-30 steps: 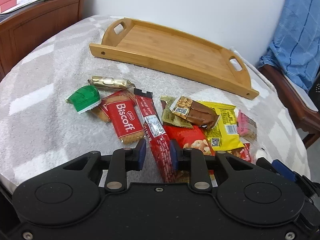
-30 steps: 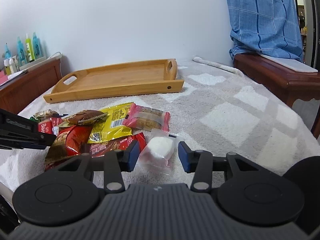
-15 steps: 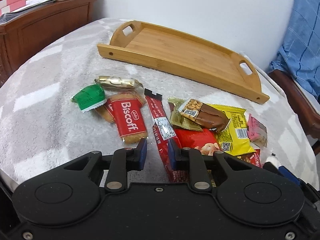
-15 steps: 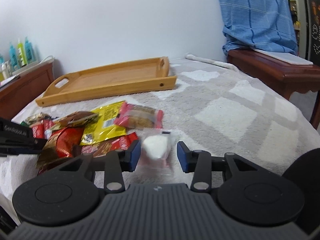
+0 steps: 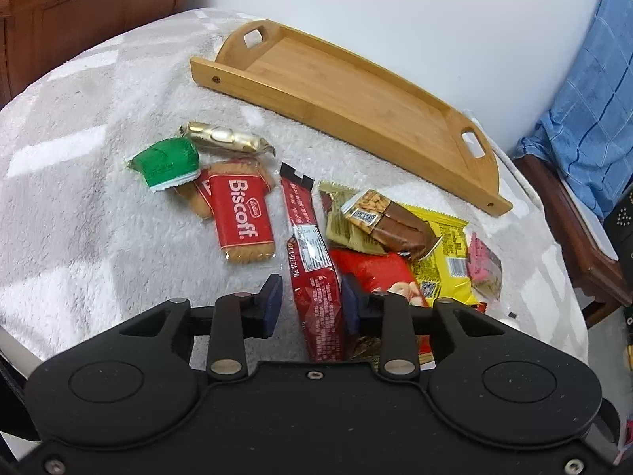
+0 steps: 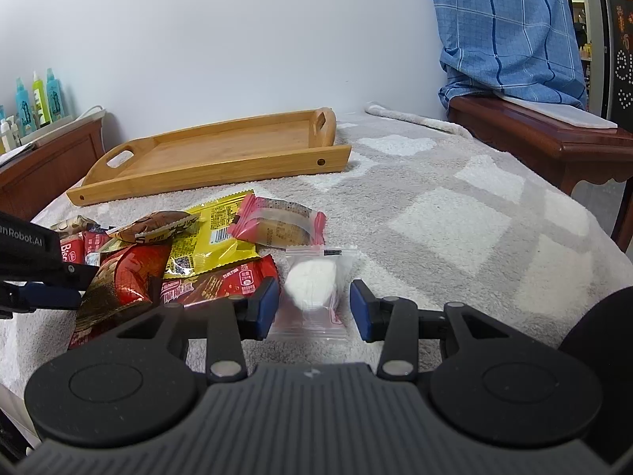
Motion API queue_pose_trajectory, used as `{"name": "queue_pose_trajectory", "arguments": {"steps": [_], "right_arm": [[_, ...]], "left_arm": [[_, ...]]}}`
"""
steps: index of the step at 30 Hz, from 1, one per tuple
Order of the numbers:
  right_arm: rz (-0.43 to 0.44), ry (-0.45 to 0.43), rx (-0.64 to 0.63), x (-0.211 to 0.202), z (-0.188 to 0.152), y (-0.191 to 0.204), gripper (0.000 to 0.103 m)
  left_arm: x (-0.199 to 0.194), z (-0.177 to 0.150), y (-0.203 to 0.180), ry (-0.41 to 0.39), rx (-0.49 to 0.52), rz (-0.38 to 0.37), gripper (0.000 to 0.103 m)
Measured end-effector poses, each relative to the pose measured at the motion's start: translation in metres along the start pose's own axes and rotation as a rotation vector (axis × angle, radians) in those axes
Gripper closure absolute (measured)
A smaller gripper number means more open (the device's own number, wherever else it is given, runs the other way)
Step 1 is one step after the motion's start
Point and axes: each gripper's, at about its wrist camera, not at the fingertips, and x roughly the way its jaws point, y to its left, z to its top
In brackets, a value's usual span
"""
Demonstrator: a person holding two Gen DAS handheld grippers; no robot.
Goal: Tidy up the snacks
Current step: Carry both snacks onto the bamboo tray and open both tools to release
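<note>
Left wrist view, swept left to right. Wooden cabinet point(image 5: 91, 12) stands at the far left, beyond the grey-and-white blanket point(image 5: 71, 206) that covers your work surface. On the blanket, first comes a green wrapped sweet point(image 5: 166, 162), with a gold wrapped candy point(image 5: 225, 138) just behind it. Beside those lies the red Biscoff pack point(image 5: 243, 217), overlapping another biscuit. Next is the long red snack bar point(image 5: 312, 261), running toward you and passing between the pads of your left gripper point(image 5: 311, 304). Its jaws have just been opening; the right pad sits against the bar's edge, the left pad stands clear of it, so no grip. Crowding the bar's right side: a red peanut bag point(image 5: 379, 269), an olive packet point(image 5: 344, 225) and a brown nut bar point(image 5: 391, 221) on top, a yellow packet point(image 5: 447, 253), then a pink packet point(image 5: 482, 265). Bamboo tray point(image 5: 356, 95) lies behind the whole pile, well apart from it, its floor bare. Blue checked cloth point(image 5: 585, 111) hangs at the far right.

Right wrist view: your left gripper's dark body point(image 6: 35, 261) enters at the left edge, over the pile. A clear packet with a white sweet point(image 6: 312, 285) lies between the pads of your right gripper point(image 6: 312, 308); narrow gaps show either side, so those jaws are apart and hold nothing. Tray point(image 6: 213, 158) again shows only wood inside.
</note>
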Motion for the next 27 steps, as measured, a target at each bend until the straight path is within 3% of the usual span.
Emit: {"name": "queue_pose_trajectory", "arguments": {"steps": [9,15,27], "right_arm": [[0.007,0.002,0.004,0.001,0.0,0.0,0.056],[0.005,-0.002,0.004,0.001,0.0,0.0,0.065],[0.005,-0.034,0.03,-0.011,0.011,-0.004,0.067]], "left_arm": [[0.007,-0.002,-0.012,-0.018,0.081,0.04,0.08],[-0.003,-0.007,-0.017,-0.051,0.152,0.063,0.081],[-0.025,0.012,-0.021,-0.118,0.216,0.05,0.082]]}}
